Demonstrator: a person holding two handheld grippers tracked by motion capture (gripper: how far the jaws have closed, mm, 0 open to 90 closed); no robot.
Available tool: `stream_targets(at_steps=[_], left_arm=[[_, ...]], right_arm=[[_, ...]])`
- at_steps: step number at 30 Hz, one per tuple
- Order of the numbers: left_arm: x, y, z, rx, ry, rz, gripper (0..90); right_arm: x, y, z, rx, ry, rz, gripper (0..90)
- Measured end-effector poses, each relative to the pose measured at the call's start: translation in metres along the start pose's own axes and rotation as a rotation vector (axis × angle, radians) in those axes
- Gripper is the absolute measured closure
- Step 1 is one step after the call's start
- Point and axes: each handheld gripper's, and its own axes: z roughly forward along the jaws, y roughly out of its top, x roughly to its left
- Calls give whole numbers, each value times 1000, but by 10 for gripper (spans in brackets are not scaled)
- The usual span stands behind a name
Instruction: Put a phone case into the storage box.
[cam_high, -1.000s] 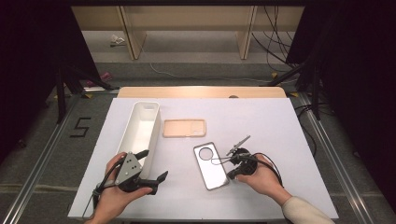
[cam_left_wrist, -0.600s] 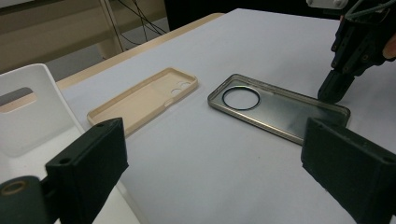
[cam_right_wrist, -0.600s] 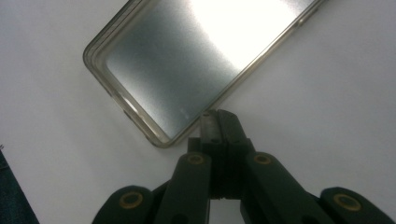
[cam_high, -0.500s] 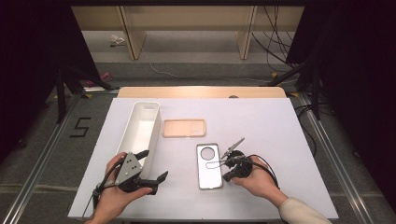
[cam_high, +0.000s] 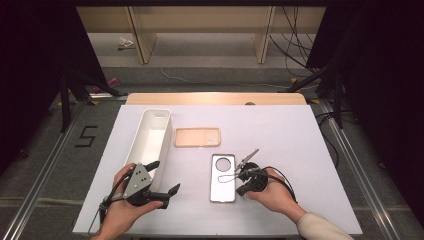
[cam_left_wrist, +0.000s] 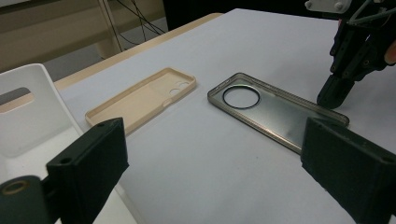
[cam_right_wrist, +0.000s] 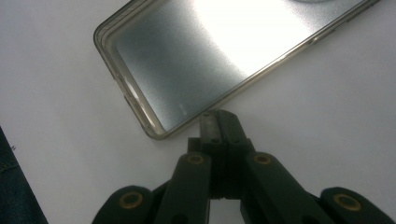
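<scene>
A clear grey phone case (cam_high: 223, 177) (cam_left_wrist: 275, 109) (cam_right_wrist: 196, 56) lies flat on the white table (cam_high: 290, 140), its round camera hole at the far end. My right gripper (cam_high: 240, 189) (cam_right_wrist: 218, 120) is shut with nothing between its jaws. Its tips rest against the case's right long edge near the near corner, and the left gripper view also catches this gripper (cam_left_wrist: 332, 95). A beige phone case (cam_high: 197, 136) (cam_left_wrist: 140, 100) lies farther back. Near the front left, my left gripper (cam_high: 164, 178) (cam_left_wrist: 212, 154) stands open and empty.
A long white tray (cam_high: 155, 132) (cam_left_wrist: 23, 121) stands at the left, right beside my left gripper. A wooden strip (cam_high: 215, 98) borders the table's far edge. Bare table surface spreads out to the right of my right hand.
My right gripper has slid left and slightly toward the person against the clear case. The case has turned from tilted to nearly square with the table. The left gripper has stayed still.
</scene>
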Motion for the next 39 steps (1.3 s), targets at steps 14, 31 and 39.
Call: stream_targets(at_steps=[14,31,39], left_arm=[[-1,0,0,-1,-6,0,76],[-1,0,1,3,-11,0,77],[-2,0,1,3,-13,0,77]], right_arm=[[8,1,-12,-19,-155,-122,517],[31,15,-11,49,-221,-397,286],[45,25,-3,87,-197,-466,287]])
